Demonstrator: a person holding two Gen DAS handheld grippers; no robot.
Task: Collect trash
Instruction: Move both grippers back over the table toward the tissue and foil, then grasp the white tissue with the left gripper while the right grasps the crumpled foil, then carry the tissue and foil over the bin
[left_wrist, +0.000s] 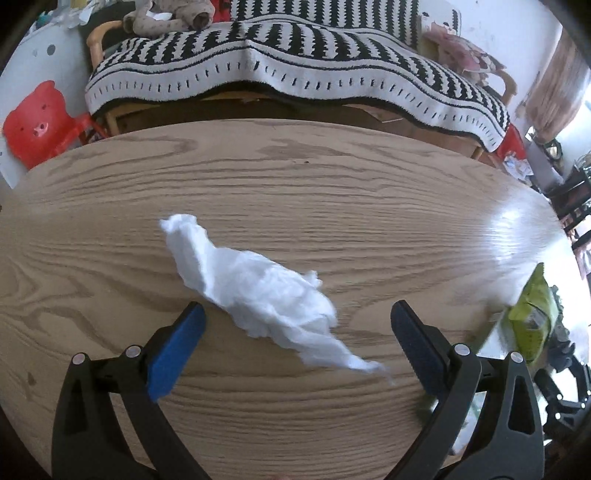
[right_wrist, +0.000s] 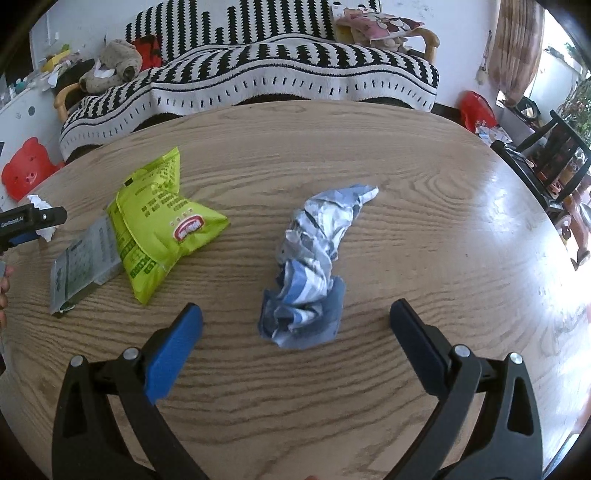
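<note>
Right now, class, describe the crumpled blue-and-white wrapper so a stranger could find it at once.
Start at the wooden table before the striped sofa. Between the right gripper's open fingers lies the crumpled wrapper. Unlike the smooth green snack bag to its left, it is twisted, silvery and blue-striped.

"GenRobot.AI" on left gripper.
</note>
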